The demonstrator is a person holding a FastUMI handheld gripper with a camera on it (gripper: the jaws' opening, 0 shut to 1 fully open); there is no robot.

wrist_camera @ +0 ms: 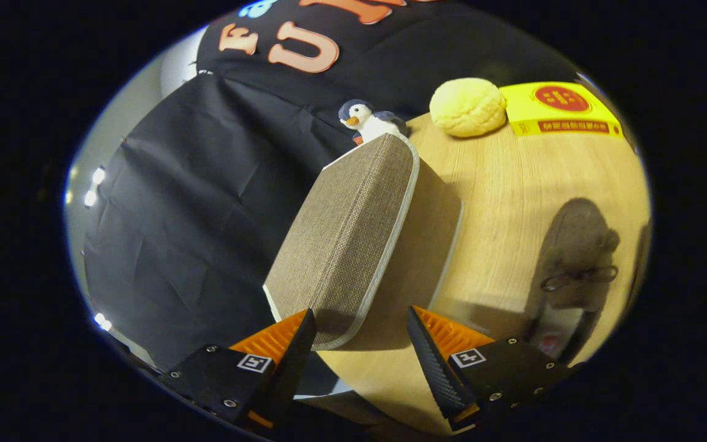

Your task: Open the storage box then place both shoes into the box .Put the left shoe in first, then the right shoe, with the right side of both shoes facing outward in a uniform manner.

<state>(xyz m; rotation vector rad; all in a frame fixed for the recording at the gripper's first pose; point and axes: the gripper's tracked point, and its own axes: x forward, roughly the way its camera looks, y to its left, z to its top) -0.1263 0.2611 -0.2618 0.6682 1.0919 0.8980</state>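
The storage box (353,233) is brown woven fabric with pale trim and stands on the wooden table (513,184). Its textured panel faces me, with a smoother tan face (427,245) behind it. My gripper (361,313) is open, and the near corner of the textured panel lies between the fingers. The one finger (298,344) overlaps that corner, while the other finger (433,362) stands apart from it. A brown suede shoe (574,258) with dark laces lies on the table beyond that other finger. I cannot tell whether the box's lid is lifted.
Behind the box sits a small penguin plush (369,123). A yellow bun-shaped toy (467,107) and a flat yellow carton (562,110) lie at the table's far end. The booth's black cloth (194,221) hangs alongside the box.
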